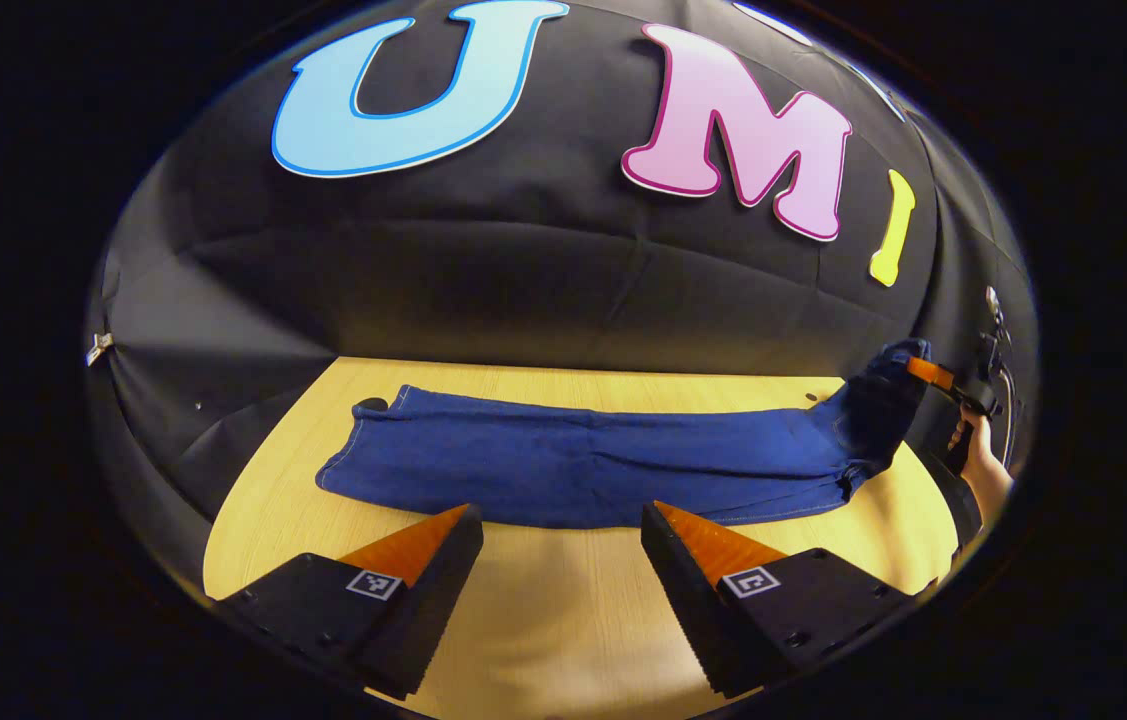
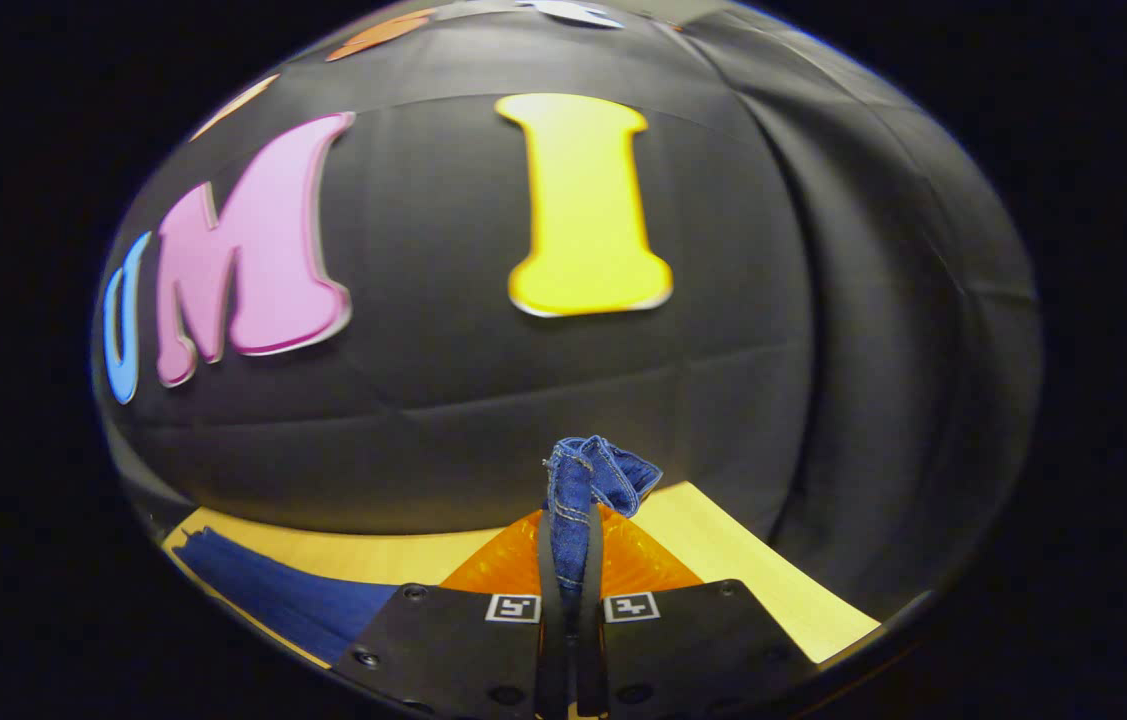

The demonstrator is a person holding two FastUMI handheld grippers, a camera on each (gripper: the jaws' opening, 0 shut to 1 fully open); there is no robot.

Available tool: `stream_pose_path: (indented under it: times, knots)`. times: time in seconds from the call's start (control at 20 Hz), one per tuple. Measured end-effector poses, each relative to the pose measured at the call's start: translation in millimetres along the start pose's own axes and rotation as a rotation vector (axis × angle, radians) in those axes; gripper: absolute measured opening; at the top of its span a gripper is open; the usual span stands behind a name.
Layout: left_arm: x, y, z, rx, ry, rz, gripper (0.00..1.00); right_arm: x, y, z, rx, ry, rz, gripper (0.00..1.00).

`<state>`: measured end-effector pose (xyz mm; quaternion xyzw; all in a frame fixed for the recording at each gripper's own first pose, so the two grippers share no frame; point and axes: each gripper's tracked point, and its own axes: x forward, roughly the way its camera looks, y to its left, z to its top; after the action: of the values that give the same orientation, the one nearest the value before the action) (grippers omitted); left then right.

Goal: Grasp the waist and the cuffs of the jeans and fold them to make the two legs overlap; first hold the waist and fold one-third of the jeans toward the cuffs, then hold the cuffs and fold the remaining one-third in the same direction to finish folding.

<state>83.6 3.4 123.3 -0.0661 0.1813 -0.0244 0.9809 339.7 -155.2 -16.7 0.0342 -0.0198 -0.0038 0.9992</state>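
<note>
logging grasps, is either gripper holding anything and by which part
The right gripper is shut on the jeans at their raised end. The left gripper is open, holding nothing.

No legible text on my tools: my gripper fingers (image 1: 378,583) carry only square coded marker tags (image 2: 512,607).

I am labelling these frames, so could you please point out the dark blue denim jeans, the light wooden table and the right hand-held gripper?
dark blue denim jeans (image 1: 583,470): left gripper view, mid-leg.
light wooden table (image 1: 553,610): left gripper view, bare top.
right hand-held gripper (image 2: 564,560): right gripper view, between fingertips pinching denim.
</note>
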Motion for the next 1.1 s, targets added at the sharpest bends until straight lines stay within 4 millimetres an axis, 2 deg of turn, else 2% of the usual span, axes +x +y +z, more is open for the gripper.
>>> stream_pose_path:
  times: [0.1, 0.15, 0.2, 0.25, 0.3, 0.35, 0.4, 0.55, 0.7, 0.75, 0.85, 0.9, 0.95, 1.0, 1.1]
  knots:
    - [-4, 1, -6, -0.005, 0.005, 0.002, 1.00, -37, 22, 22, -0.064, -0.029, 0.106, 0.07]
    - [-4, 2, -10, -0.013, 0.007, 0.002, 1.00, -46, 23, 29, -0.079, -0.028, 0.157, 0.08]
    - [-6, 3, -12, -0.028, 0.006, 0.003, 1.00, -64, 33, 35, -0.095, -0.026, 0.212, 0.08]
    - [-8, 5, -16, -0.046, 0.003, 0.006, 1.00, -67, 29, 42, -0.114, -0.025, 0.252, 0.08]
    - [-10, 9, -20, -0.068, -0.001, 0.011, 1.00, -78, 31, 47, -0.145, -0.020, 0.297, 0.08]
    - [-10, 13, -22, -0.093, -0.003, 0.017, 1.00, -80, 37, 55, -0.166, -0.005, 0.335, 0.08]
    - [-11, 16, -26, -0.120, -0.005, 0.023, 1.00, -87, 42, 51, -0.184, 0.017, 0.375, 0.08]
    - [-9, 31, -37, -0.202, -0.010, 0.049, 0.99, -84, 39, 37, -0.250, 0.087, 0.454, 0.07]
    - [-3, 46, -45, -0.294, -0.021, 0.054, 0.97, -69, 32, 21, -0.267, 0.206, 0.473, 0.07]
    - [1, 54, -47, -0.322, -0.023, 0.057, 0.96, -71, 33, 19, -0.259, 0.236, 0.466, 0.08]
    - [8, 73, -49, -0.371, -0.034, 0.076, 0.97, -72, 34, 28, -0.282, 0.227, 0.453, 0.08]
    - [11, 83, -49, -0.396, -0.039, 0.091, 0.97, -76, 38, 31, -0.289, 0.214, 0.459, 0.12]
    - [14, 93, -49, -0.415, -0.045, 0.104, 0.97, -75, 45, 25, -0.277, 0.211, 0.480, 0.15]
    - [18, 107, -48, -0.425, -0.051, 0.123, 0.97, -74, 45, 16, -0.275, 0.221, 0.482, 0.34]
    - [28, 140, -43, -0.401, -0.072, 0.178, 0.96, -83, 49, 12, -0.250, 0.264, 0.502, 0.39]
